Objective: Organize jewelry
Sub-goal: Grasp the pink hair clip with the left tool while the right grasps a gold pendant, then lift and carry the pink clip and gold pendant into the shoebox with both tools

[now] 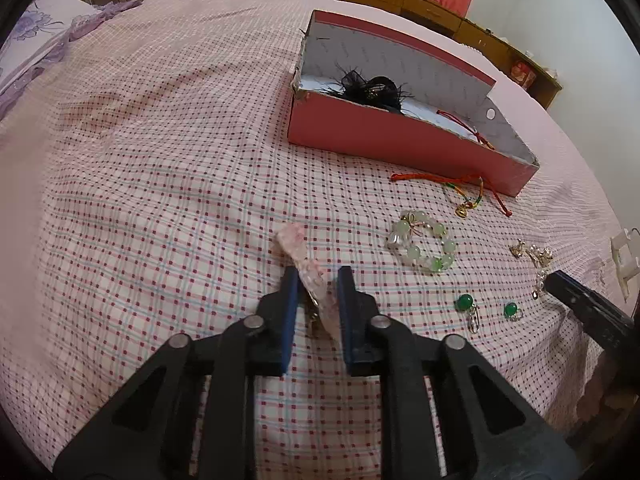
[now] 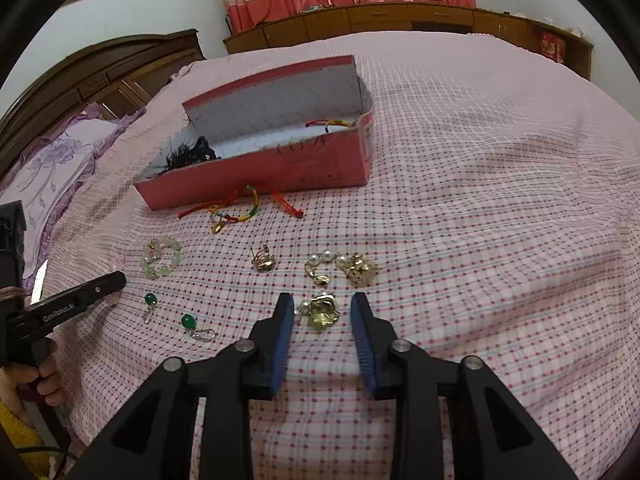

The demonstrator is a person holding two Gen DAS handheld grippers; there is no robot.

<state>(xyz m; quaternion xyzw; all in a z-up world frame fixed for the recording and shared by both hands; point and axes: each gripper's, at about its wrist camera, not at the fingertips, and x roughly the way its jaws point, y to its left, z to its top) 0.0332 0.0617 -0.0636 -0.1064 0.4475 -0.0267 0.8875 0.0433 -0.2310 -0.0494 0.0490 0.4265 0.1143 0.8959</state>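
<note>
My left gripper (image 1: 317, 280) has its jaws around a pink hair clip (image 1: 301, 264); it looks shut on it, just above the checked bedspread. My right gripper (image 2: 322, 304) is open, its fingers on either side of a gold flower earring (image 2: 322, 312) that lies on the bed. An open pink box (image 1: 400, 136) (image 2: 280, 160) holds a black feathered piece (image 1: 374, 90) and a red cord bracelet (image 2: 330, 125). Loose on the bed lie a multicoloured cord bracelet (image 2: 236, 210), a pale green bead bracelet (image 1: 422, 245) (image 2: 161, 260), two green-stone earrings (image 1: 466, 306) (image 2: 188, 322) and gold pieces (image 2: 356, 267).
The bed (image 2: 500, 200) has a pink checked cover. A purple floral pillow (image 2: 52, 176) lies at its head by the wooden headboard (image 2: 100, 68). Low wooden cabinets (image 2: 400, 20) and pink curtains stand beyond the bed. The left gripper shows in the right wrist view (image 2: 80, 300).
</note>
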